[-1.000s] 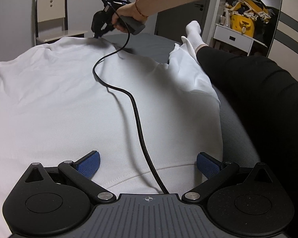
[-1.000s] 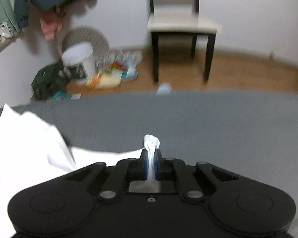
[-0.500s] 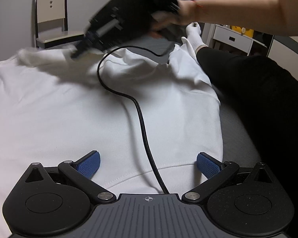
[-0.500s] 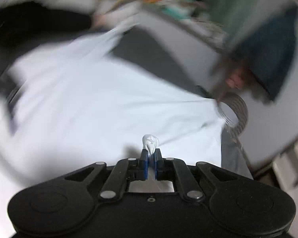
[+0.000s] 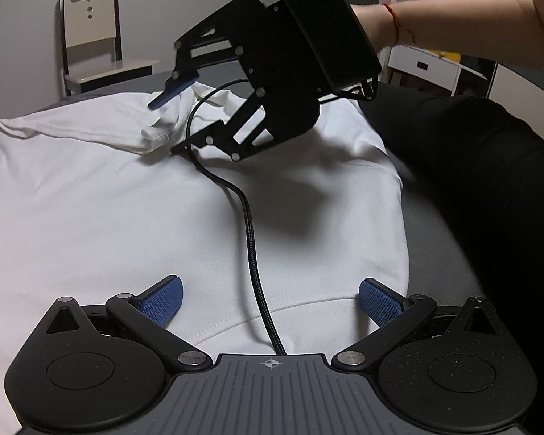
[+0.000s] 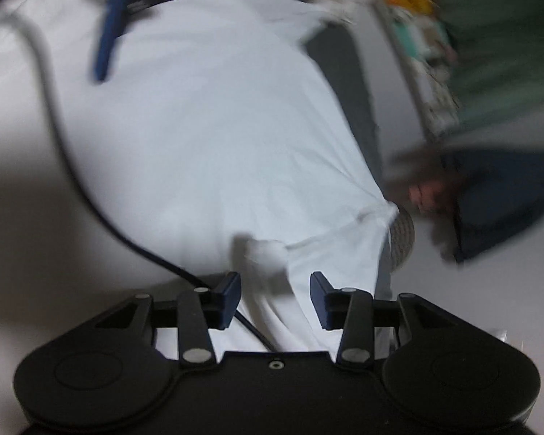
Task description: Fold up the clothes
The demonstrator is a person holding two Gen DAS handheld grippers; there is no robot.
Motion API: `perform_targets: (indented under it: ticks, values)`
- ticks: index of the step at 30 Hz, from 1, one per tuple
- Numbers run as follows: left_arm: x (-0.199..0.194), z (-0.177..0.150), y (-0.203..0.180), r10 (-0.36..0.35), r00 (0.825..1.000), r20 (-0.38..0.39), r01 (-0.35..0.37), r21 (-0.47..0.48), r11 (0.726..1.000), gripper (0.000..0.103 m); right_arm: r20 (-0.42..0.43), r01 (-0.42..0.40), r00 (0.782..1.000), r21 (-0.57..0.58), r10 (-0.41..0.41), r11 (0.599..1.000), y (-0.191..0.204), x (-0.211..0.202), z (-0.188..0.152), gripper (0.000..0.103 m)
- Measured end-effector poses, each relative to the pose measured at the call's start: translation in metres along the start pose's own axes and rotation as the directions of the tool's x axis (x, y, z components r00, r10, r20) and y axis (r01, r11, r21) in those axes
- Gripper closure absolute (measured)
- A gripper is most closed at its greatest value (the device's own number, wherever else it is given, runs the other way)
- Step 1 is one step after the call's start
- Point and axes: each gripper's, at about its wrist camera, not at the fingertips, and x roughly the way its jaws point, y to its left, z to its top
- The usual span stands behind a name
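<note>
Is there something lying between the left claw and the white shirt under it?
Yes. A black cable lies across the white shirt, running from the left claw toward the right claw. It passes between the open fingers, so closing could catch it.

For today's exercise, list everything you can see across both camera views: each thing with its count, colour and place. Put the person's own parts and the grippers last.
T-shirt: one, white, spread flat over the bed, one sleeve folded in across the top.
Bed: one, grey cover, under the shirt.
Cable: one, black, trailing across the shirt.
Chair: one, cream with dark frame, beyond the bed.
Shelf unit: one, white, back right, contents unclear.
Hanging clothes: several, dark blue and green, blurred, by the wall.
Leg: one, black trousers, on the bed's right edge.
Arm: one, bare, red string at the wrist.
Left gripper: black, blue fingers open over the hem.
Right gripper: black, fingers open above the sleeve.
</note>
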Motion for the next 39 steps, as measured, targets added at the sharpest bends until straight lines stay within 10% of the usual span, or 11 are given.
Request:
perform_targets:
  ticks: [3, 9, 11, 14, 16, 20, 26, 29, 32, 36, 39]
  values:
    - [0.000, 0.000, -0.001, 0.002, 1.000, -0.001, -0.002, 0.003, 1.000, 0.000, -0.010, -0.044, 0.999, -0.053, 0.044, 0.998, -0.001, 0.008, 0.005, 0.095]
    - [-0.001, -0.001, -0.003, 0.006, 1.000, -0.003, -0.006, 0.007, 1.000, 0.000, -0.042, 0.163, 0.987, 0.284, -0.158, 0.945, -0.082, 0.013, -0.037, 0.096]
    - [-0.001, -0.001, -0.003, 0.006, 1.000, -0.004, -0.006, 0.002, 1.000, 0.000, -0.249, 0.310, 0.946, 0.522, -0.206, 0.795, -0.134, 0.038, -0.093, 0.096]
    - [-0.002, -0.002, -0.002, 0.003, 1.000, -0.002, -0.003, -0.006, 1.000, 0.000, -0.462, 0.420, 0.887, 0.813, 0.007, 0.403, -0.179, 0.085, -0.200, 0.096]
    - [-0.002, -0.002, 0.000, 0.000, 1.000, 0.000, 0.000, -0.012, 1.000, 0.000, -0.481, 0.430, 0.865, 0.857, 0.144, 0.283, -0.183, 0.113, -0.243, 0.096]
    - [-0.002, -0.002, 0.002, -0.006, 1.000, 0.001, 0.006, -0.018, 1.000, 0.000, -0.471, 0.443, 0.872, 0.874, 0.130, 0.200, -0.194, 0.130, -0.262, 0.096]
    - [0.000, 0.000, 0.003, -0.014, 1.000, 0.004, 0.014, -0.045, 0.999, 0.000, -0.480, 0.443, 0.874, 0.850, 0.075, 0.284, -0.216, 0.144, -0.252, 0.096]
    - [0.001, 0.000, 0.002, -0.015, 1.000, 0.004, 0.015, -0.045, 0.999, 0.000, -0.520, 0.476, 0.829, 0.850, 0.208, 0.227, -0.204, 0.154, -0.272, 0.096]
    - [0.002, 0.000, 0.000, -0.010, 1.000, 0.003, 0.010, -0.036, 0.999, 0.000, -0.485, 0.478, 0.846, 0.874, 0.221, 0.090, -0.194, 0.149, -0.286, 0.095]
    - [0.001, 0.001, 0.001, -0.013, 1.000, 0.004, 0.013, -0.043, 0.999, 0.000, -0.399, 0.422, 0.907, 0.858, 0.138, -0.293, -0.188, 0.105, -0.319, 0.060]
    - [-0.001, 0.002, 0.004, -0.021, 1.000, 0.005, 0.021, -0.071, 0.997, 0.000, -0.305, 0.324, 0.945, 0.822, 0.118, -0.468, -0.177, 0.069, -0.343, 0.060]
